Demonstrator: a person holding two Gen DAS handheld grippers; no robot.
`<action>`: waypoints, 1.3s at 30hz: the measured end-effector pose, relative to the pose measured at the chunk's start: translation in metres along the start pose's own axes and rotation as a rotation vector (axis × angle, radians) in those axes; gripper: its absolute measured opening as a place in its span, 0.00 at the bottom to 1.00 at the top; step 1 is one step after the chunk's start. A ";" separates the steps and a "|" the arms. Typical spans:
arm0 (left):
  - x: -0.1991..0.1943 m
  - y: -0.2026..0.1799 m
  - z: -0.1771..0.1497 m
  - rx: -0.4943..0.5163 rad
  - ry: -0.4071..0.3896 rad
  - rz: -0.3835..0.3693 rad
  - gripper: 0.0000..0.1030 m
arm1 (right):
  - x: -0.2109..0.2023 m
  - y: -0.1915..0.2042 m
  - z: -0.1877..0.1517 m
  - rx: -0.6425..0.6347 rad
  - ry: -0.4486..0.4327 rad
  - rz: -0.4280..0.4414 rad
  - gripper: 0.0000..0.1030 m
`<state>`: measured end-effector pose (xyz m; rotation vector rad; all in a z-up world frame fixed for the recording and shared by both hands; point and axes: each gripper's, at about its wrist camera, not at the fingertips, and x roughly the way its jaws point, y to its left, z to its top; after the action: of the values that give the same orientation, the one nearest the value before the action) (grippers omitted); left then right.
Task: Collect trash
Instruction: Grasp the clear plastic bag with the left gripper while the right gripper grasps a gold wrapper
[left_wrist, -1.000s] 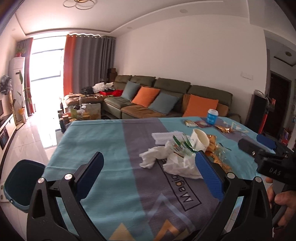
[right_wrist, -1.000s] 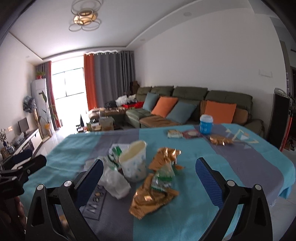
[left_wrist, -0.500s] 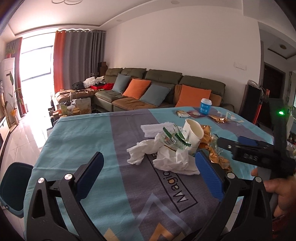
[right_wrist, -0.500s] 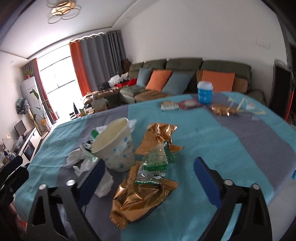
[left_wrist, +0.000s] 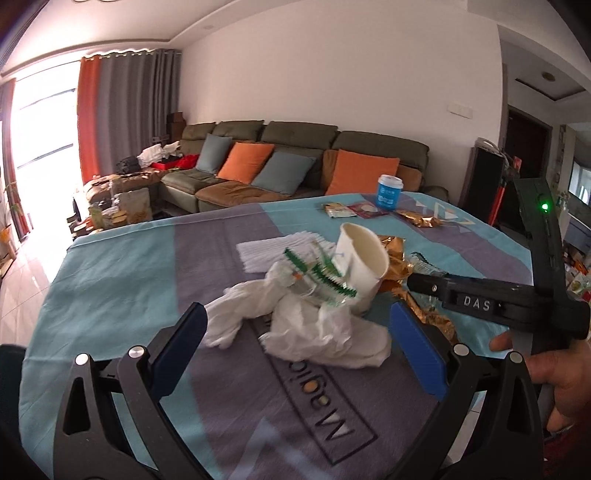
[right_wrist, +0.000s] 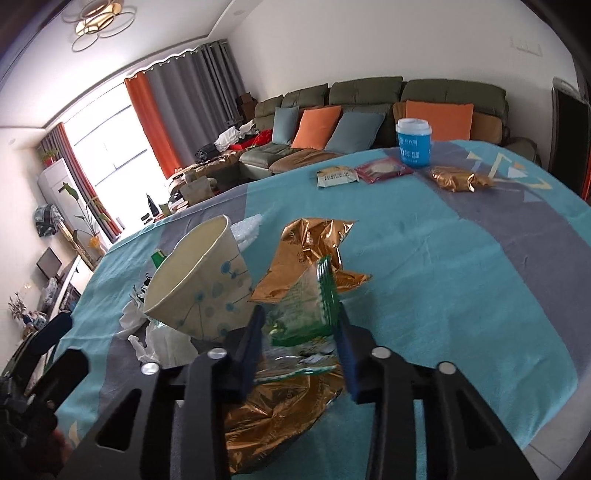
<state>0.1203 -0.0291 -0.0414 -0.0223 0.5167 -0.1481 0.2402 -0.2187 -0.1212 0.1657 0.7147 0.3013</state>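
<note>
A heap of trash lies on the teal and grey tablecloth (left_wrist: 110, 280): crumpled white tissue (left_wrist: 314, 325), a tilted paper cup (left_wrist: 364, 262), a green-edged clear wrapper (left_wrist: 317, 277) and gold foil wrappers (right_wrist: 306, 254). My left gripper (left_wrist: 295, 347) is open, its blue pads either side of the tissue. My right gripper (right_wrist: 301, 350) is shut on a green and clear wrapper (right_wrist: 306, 306) that lies over the gold foil, next to the paper cup (right_wrist: 199, 291). Its body also shows in the left wrist view (left_wrist: 480, 302).
At the table's far side stand a blue lidded cup (right_wrist: 413, 146), two flat packets (right_wrist: 364, 173) and a gold wrapper (right_wrist: 458, 179). A flat white napkin (left_wrist: 273, 247) lies behind the heap. A sofa with orange and blue cushions (left_wrist: 295, 166) is beyond.
My right gripper has moved down and forward onto the heap and closed on the green and clear wrapper. My left gripper has moved closer to the tissue, still open.
</note>
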 end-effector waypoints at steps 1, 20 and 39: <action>0.005 -0.002 0.002 0.002 0.003 -0.010 0.95 | 0.000 -0.002 0.001 0.005 0.001 0.005 0.30; 0.072 -0.008 0.017 0.057 0.095 -0.008 0.66 | -0.016 -0.014 0.012 0.043 -0.044 0.050 0.12; 0.098 0.011 0.019 -0.119 0.180 -0.109 0.30 | -0.023 -0.008 0.010 0.036 -0.045 0.066 0.12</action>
<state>0.2151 -0.0327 -0.0733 -0.1551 0.7039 -0.2269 0.2318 -0.2345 -0.1017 0.2296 0.6715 0.3467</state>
